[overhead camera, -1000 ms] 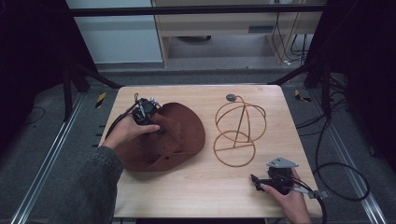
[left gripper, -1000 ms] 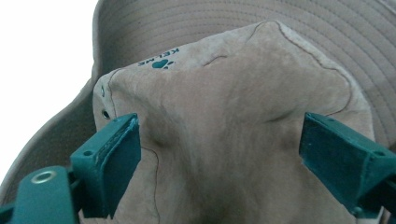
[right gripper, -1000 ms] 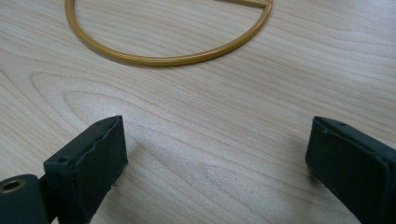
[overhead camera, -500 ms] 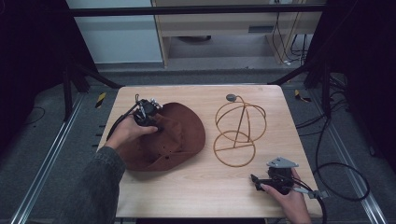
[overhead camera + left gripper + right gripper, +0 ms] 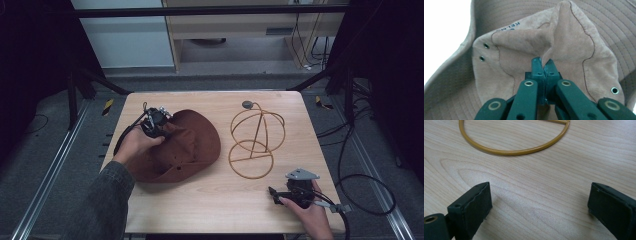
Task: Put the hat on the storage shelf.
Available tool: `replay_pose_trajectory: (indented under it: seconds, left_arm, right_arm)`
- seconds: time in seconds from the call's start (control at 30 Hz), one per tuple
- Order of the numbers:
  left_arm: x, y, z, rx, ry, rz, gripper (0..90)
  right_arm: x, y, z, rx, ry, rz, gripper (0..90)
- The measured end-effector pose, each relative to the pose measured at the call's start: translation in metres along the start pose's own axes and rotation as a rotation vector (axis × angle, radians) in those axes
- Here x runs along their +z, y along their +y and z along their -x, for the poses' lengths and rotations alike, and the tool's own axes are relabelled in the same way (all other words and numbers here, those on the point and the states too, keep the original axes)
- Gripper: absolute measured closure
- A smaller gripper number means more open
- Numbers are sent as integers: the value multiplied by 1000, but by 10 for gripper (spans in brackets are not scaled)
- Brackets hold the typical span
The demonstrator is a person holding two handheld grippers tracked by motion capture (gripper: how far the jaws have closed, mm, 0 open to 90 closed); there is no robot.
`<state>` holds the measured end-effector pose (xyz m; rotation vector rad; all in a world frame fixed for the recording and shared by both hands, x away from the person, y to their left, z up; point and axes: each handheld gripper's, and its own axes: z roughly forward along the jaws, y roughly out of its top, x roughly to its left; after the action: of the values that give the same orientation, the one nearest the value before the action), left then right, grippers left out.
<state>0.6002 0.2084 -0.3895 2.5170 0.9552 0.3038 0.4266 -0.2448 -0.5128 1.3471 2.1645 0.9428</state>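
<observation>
Grey floor (image 5: 60,165), pale cabinet (image 5: 125,40), dark surroundings, cables (image 5: 360,180).

Left gripper (image 5: 543,65) jaws have just been closed; a fold of the hat (image 5: 564,47) crown is now pinched.

- One brown hat (image 5: 187,145) on the table, crown pinched into a fold.
- One wire hat stand (image 5: 254,137) of yellow-brown metal, with one round base ring and one small grey knob on top.
- Two grippers: left gripper (image 5: 159,121) and right gripper (image 5: 278,194).
- Two hands, one per gripper.
- One wooden table (image 5: 210,210).
- Three metal eyelets counted in the hat's crown in the left gripper view; possibly more hidden in the folds.
- Two yellow-and-black striped markers on the floor, small and hard to make out.
</observation>
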Motion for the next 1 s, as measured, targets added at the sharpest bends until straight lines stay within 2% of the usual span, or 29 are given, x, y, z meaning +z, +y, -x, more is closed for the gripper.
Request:
replay_pose_trajectory:
  seconds: [0.2,0.27,0.33,0.37,0.4,0.53,0.73,0.77,0.87,0.93,1.0]
  left_arm:
    - [-7,-2,-1,-1,5,32,891]
    - [-14,-3,1,10,6,62,891]
    - [-17,-3,3,11,5,71,892]
    - [-24,-4,6,26,9,93,891]
    - [-24,-4,6,26,9,93,891]
    - [-41,-7,10,39,8,146,892]
    - [-60,-9,14,63,17,177,892]
    - [-69,-10,16,64,19,200,892]
    - [-78,-11,17,59,19,228,892]
    - [-93,-11,19,77,20,252,892]
    - [-98,-10,20,83,21,262,892]
  right_arm:
    - [0,0,0,0,0,0,55]
    - [0,0,0,0,0,0,55]
    - [0,0,0,0,-2,0,55]
    - [0,0,0,0,0,0,55]
    - [0,0,0,0,0,0,55]
    - [0,0,0,0,0,0,55]
    - [0,0,0,-1,-1,0,55]
    - [0,0,0,-2,-3,1,55]
    - [0,0,0,0,-3,0,55]
    - [0,0,0,0,-4,0,56]
    - [0,0,0,0,-4,0,55]
